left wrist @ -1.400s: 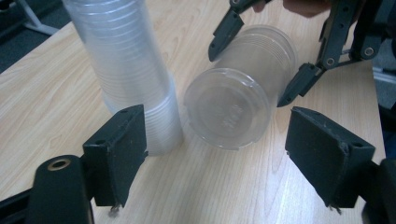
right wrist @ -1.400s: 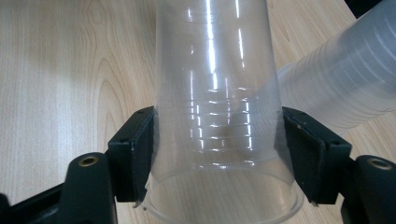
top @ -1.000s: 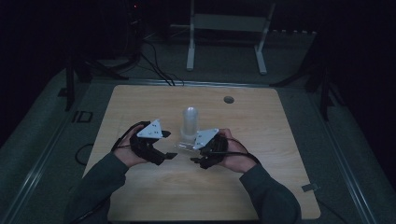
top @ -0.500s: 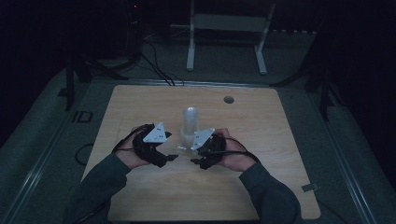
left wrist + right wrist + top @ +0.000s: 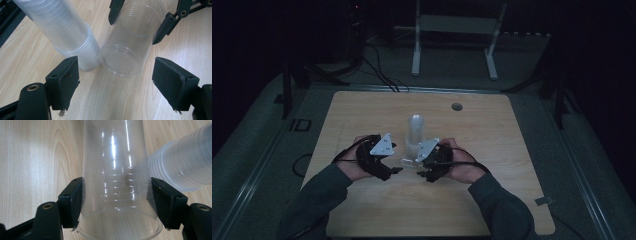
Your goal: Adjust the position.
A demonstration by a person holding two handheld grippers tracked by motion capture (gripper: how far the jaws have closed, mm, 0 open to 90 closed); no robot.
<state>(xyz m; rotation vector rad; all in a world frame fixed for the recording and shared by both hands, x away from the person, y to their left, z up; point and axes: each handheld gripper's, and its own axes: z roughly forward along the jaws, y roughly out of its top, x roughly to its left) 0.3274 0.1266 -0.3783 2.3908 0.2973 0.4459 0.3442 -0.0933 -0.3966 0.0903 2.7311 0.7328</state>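
Holding one clear cup (image 5: 120, 182) in our right gripper (image 5: 117, 202), we are keeping the left gripper (image 5: 115, 80) fingers wide near the cup stack (image 5: 415, 131) at the bench (image 5: 492, 130) middle.
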